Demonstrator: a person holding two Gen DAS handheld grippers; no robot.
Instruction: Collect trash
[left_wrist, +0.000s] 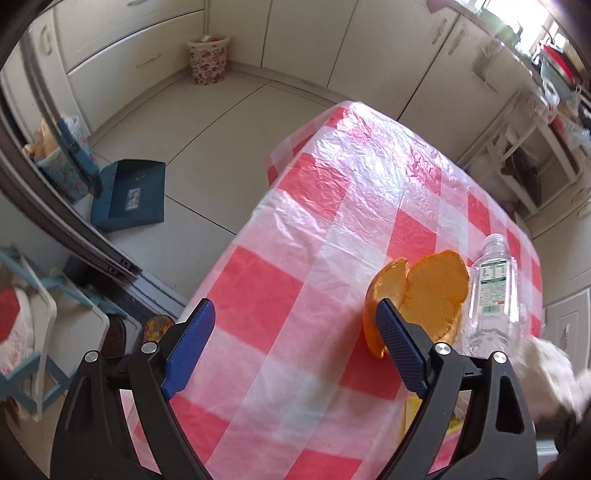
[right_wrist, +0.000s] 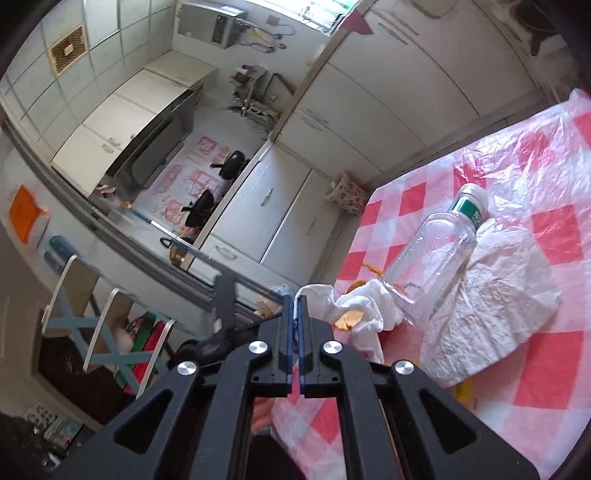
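In the left wrist view my left gripper (left_wrist: 295, 325) is open and empty above the red-and-white checked table (left_wrist: 314, 229). An orange peel (left_wrist: 424, 295) lies just beyond its right finger (left_wrist: 400, 350), beside a clear plastic bottle (left_wrist: 493, 288) lying on its side. In the right wrist view my right gripper (right_wrist: 294, 310) is shut on a crumpled white tissue (right_wrist: 354, 306), lifted at the table's edge. Bits of orange peel (right_wrist: 349, 319) show in the tissue. The bottle (right_wrist: 439, 254) lies over a larger white paper towel (right_wrist: 491, 306).
A patterned waste basket (left_wrist: 207, 59) stands on the floor by the far cabinets. A blue dustpan (left_wrist: 127, 194) lies on the floor to the left. A folding chair (right_wrist: 99, 317) stands beside the table. Kitchen cabinets surround the table.
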